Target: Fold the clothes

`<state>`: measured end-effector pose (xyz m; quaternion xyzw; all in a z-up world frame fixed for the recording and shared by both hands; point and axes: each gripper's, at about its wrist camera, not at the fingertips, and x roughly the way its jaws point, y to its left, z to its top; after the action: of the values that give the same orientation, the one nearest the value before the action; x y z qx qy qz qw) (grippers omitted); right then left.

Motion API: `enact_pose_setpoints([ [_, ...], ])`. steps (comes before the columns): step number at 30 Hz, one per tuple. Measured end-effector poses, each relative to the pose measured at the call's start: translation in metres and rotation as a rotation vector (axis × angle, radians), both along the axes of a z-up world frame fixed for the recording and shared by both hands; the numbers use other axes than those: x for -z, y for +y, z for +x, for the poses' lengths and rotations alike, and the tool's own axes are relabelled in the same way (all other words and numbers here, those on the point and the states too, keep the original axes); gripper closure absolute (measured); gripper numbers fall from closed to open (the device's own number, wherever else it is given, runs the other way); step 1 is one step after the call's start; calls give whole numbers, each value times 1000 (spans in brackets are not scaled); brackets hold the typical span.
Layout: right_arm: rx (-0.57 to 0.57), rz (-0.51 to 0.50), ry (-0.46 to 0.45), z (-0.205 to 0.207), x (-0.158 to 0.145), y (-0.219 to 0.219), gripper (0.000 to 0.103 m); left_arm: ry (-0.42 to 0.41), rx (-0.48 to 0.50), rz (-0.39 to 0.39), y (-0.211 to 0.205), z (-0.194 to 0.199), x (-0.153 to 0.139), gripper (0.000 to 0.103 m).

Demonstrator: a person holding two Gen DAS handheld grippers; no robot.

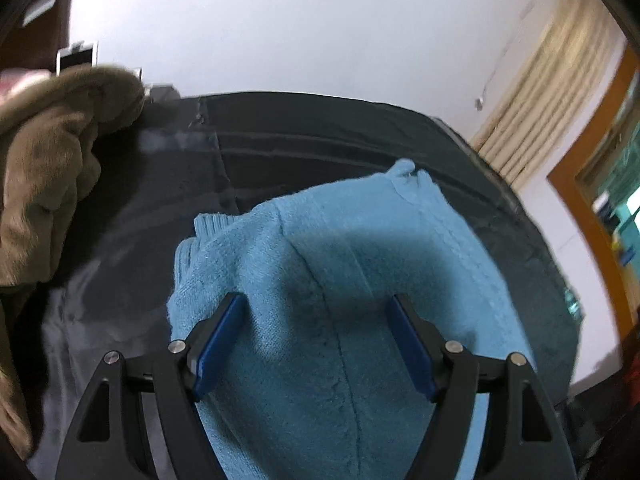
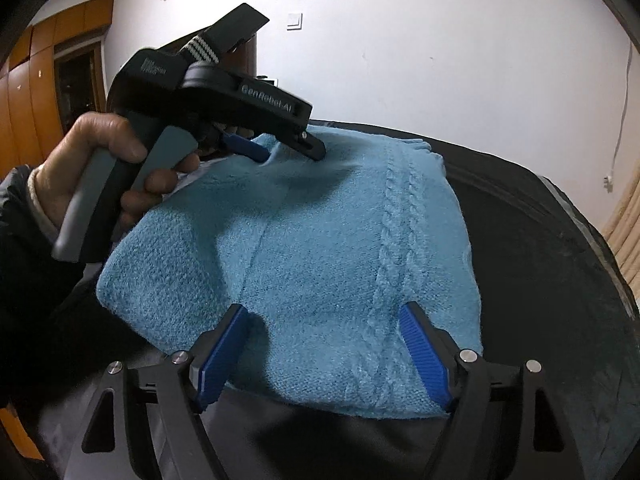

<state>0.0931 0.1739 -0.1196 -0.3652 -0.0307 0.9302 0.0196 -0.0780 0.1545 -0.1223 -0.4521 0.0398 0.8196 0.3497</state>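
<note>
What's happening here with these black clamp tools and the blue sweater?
A person is folding clothes using a hand-held gripper in each hand. A blue sweater lies folded on a dark cloth. The left gripper and the right gripper are over it, both open and gripping nothing. A brown garment sits heaped nearby.
</note>
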Motion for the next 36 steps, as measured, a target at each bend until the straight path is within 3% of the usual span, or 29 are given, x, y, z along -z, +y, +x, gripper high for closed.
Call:
enact_pose_setpoints([
  [3, 2, 22, -4, 2, 3, -4, 19, 42, 6, -37, 6, 7, 1, 24],
  [9, 35, -53, 57, 9, -16, -7, 19, 3, 0, 15, -5, 4, -3, 24],
  [12, 3, -38, 90, 8, -28, -20, 19, -5, 0, 17, -6, 4, -4, 23],
  [14, -13, -10, 78, 1, -26, -29, 19, -9, 4, 19, -7, 4, -4, 23],
  [18, -21, 16, -44, -18, -1, -38, 17, -20, 7, 24, -8, 4, -6, 23],
  [21, -23, 62, -38, -17, 4, -42, 16, -22, 9, 23, -8, 4, -6, 23],
  [36, -19, 65, -43, -13, 2, -40, 15, 0, -3, -26, -3, 10, -7, 21],
])
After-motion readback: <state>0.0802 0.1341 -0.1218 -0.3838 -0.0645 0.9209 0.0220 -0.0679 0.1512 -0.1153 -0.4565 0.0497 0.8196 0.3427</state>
